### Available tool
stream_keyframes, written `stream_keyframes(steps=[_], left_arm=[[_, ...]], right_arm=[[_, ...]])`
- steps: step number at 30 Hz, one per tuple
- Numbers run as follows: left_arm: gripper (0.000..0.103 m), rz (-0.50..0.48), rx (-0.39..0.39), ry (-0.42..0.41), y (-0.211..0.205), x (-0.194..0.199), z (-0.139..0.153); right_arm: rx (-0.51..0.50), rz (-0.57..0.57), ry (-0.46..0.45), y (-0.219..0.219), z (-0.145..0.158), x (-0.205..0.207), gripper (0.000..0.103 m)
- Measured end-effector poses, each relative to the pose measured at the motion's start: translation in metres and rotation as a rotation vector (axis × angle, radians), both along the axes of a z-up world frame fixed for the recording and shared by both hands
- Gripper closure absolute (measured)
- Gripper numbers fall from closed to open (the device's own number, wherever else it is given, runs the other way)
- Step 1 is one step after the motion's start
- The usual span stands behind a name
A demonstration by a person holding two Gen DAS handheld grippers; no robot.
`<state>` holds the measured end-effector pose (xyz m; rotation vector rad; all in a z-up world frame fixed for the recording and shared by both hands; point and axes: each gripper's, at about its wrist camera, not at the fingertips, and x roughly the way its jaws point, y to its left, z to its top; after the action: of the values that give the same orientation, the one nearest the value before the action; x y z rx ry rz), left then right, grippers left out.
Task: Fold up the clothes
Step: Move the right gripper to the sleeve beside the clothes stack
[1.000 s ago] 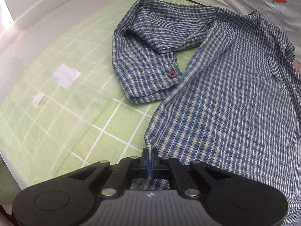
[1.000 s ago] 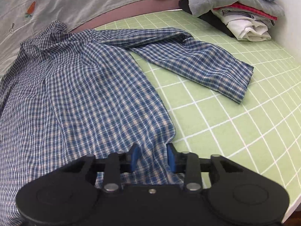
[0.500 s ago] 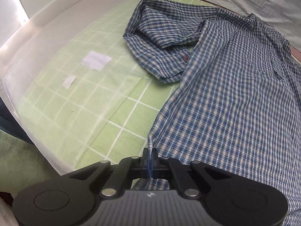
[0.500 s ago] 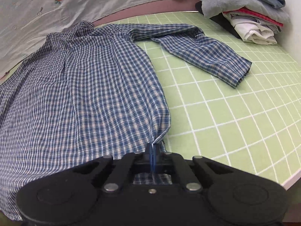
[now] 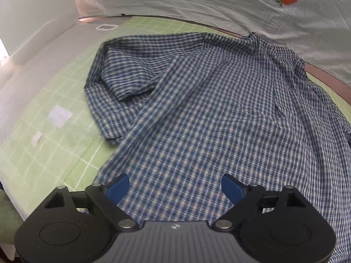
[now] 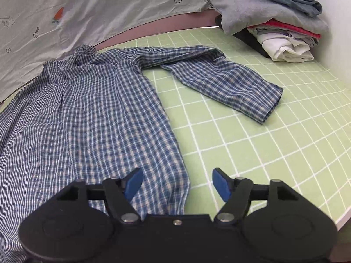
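While shirt (image 5: 219, 120) lies flat on mat (image 6: 263, 142), both claws just opened, gripping nothing

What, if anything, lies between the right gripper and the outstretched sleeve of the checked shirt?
Nothing visible does. Between the right gripper, whose jaws have just been opening, and the sleeve of the checked shirt there is only bare green grid mat. The pile of folded clothes sits farther back, beyond the sleeve.

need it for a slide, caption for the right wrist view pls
Right gripper open above the hem of a blue plaid shirt spread on a green grid mat, folded clothes stack behind.
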<state>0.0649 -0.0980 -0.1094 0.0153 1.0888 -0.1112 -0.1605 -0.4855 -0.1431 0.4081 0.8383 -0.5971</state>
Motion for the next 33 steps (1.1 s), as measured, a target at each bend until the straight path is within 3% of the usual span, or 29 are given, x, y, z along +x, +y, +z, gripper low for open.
stream_keyframes(steps=[4, 6, 17, 22, 26, 33], left_arm=[[0.006, -0.051, 0.002, 0.05, -0.034, 0.017, -0.013], [0.006, -0.062, 0.013, 0.068, -0.05, 0.026, -0.022], [0.006, -0.198, 0.062, 0.112, -0.124, 0.07, -0.055], [0.002, -0.166, 0.082, 0.137, -0.128, 0.079, -0.064], [0.0, -0.157, 0.087, 0.135, -0.127, 0.079, -0.067], [0.0, -0.131, 0.086, 0.137, -0.129, 0.08, -0.069]], right_arm=[[-0.01, -0.048, -0.052, -0.015, 0.002, -0.001, 0.014], [-0.01, -0.064, -0.072, -0.026, 0.0, -0.001, 0.002], [0.009, -0.254, -0.083, -0.122, -0.014, 0.012, 0.0], [0.077, -0.37, -0.07, -0.17, -0.021, 0.024, 0.0], [0.084, -0.363, -0.088, -0.189, -0.02, 0.031, 0.0], [0.013, -0.259, -0.016, -0.21, -0.021, 0.054, 0.0]])
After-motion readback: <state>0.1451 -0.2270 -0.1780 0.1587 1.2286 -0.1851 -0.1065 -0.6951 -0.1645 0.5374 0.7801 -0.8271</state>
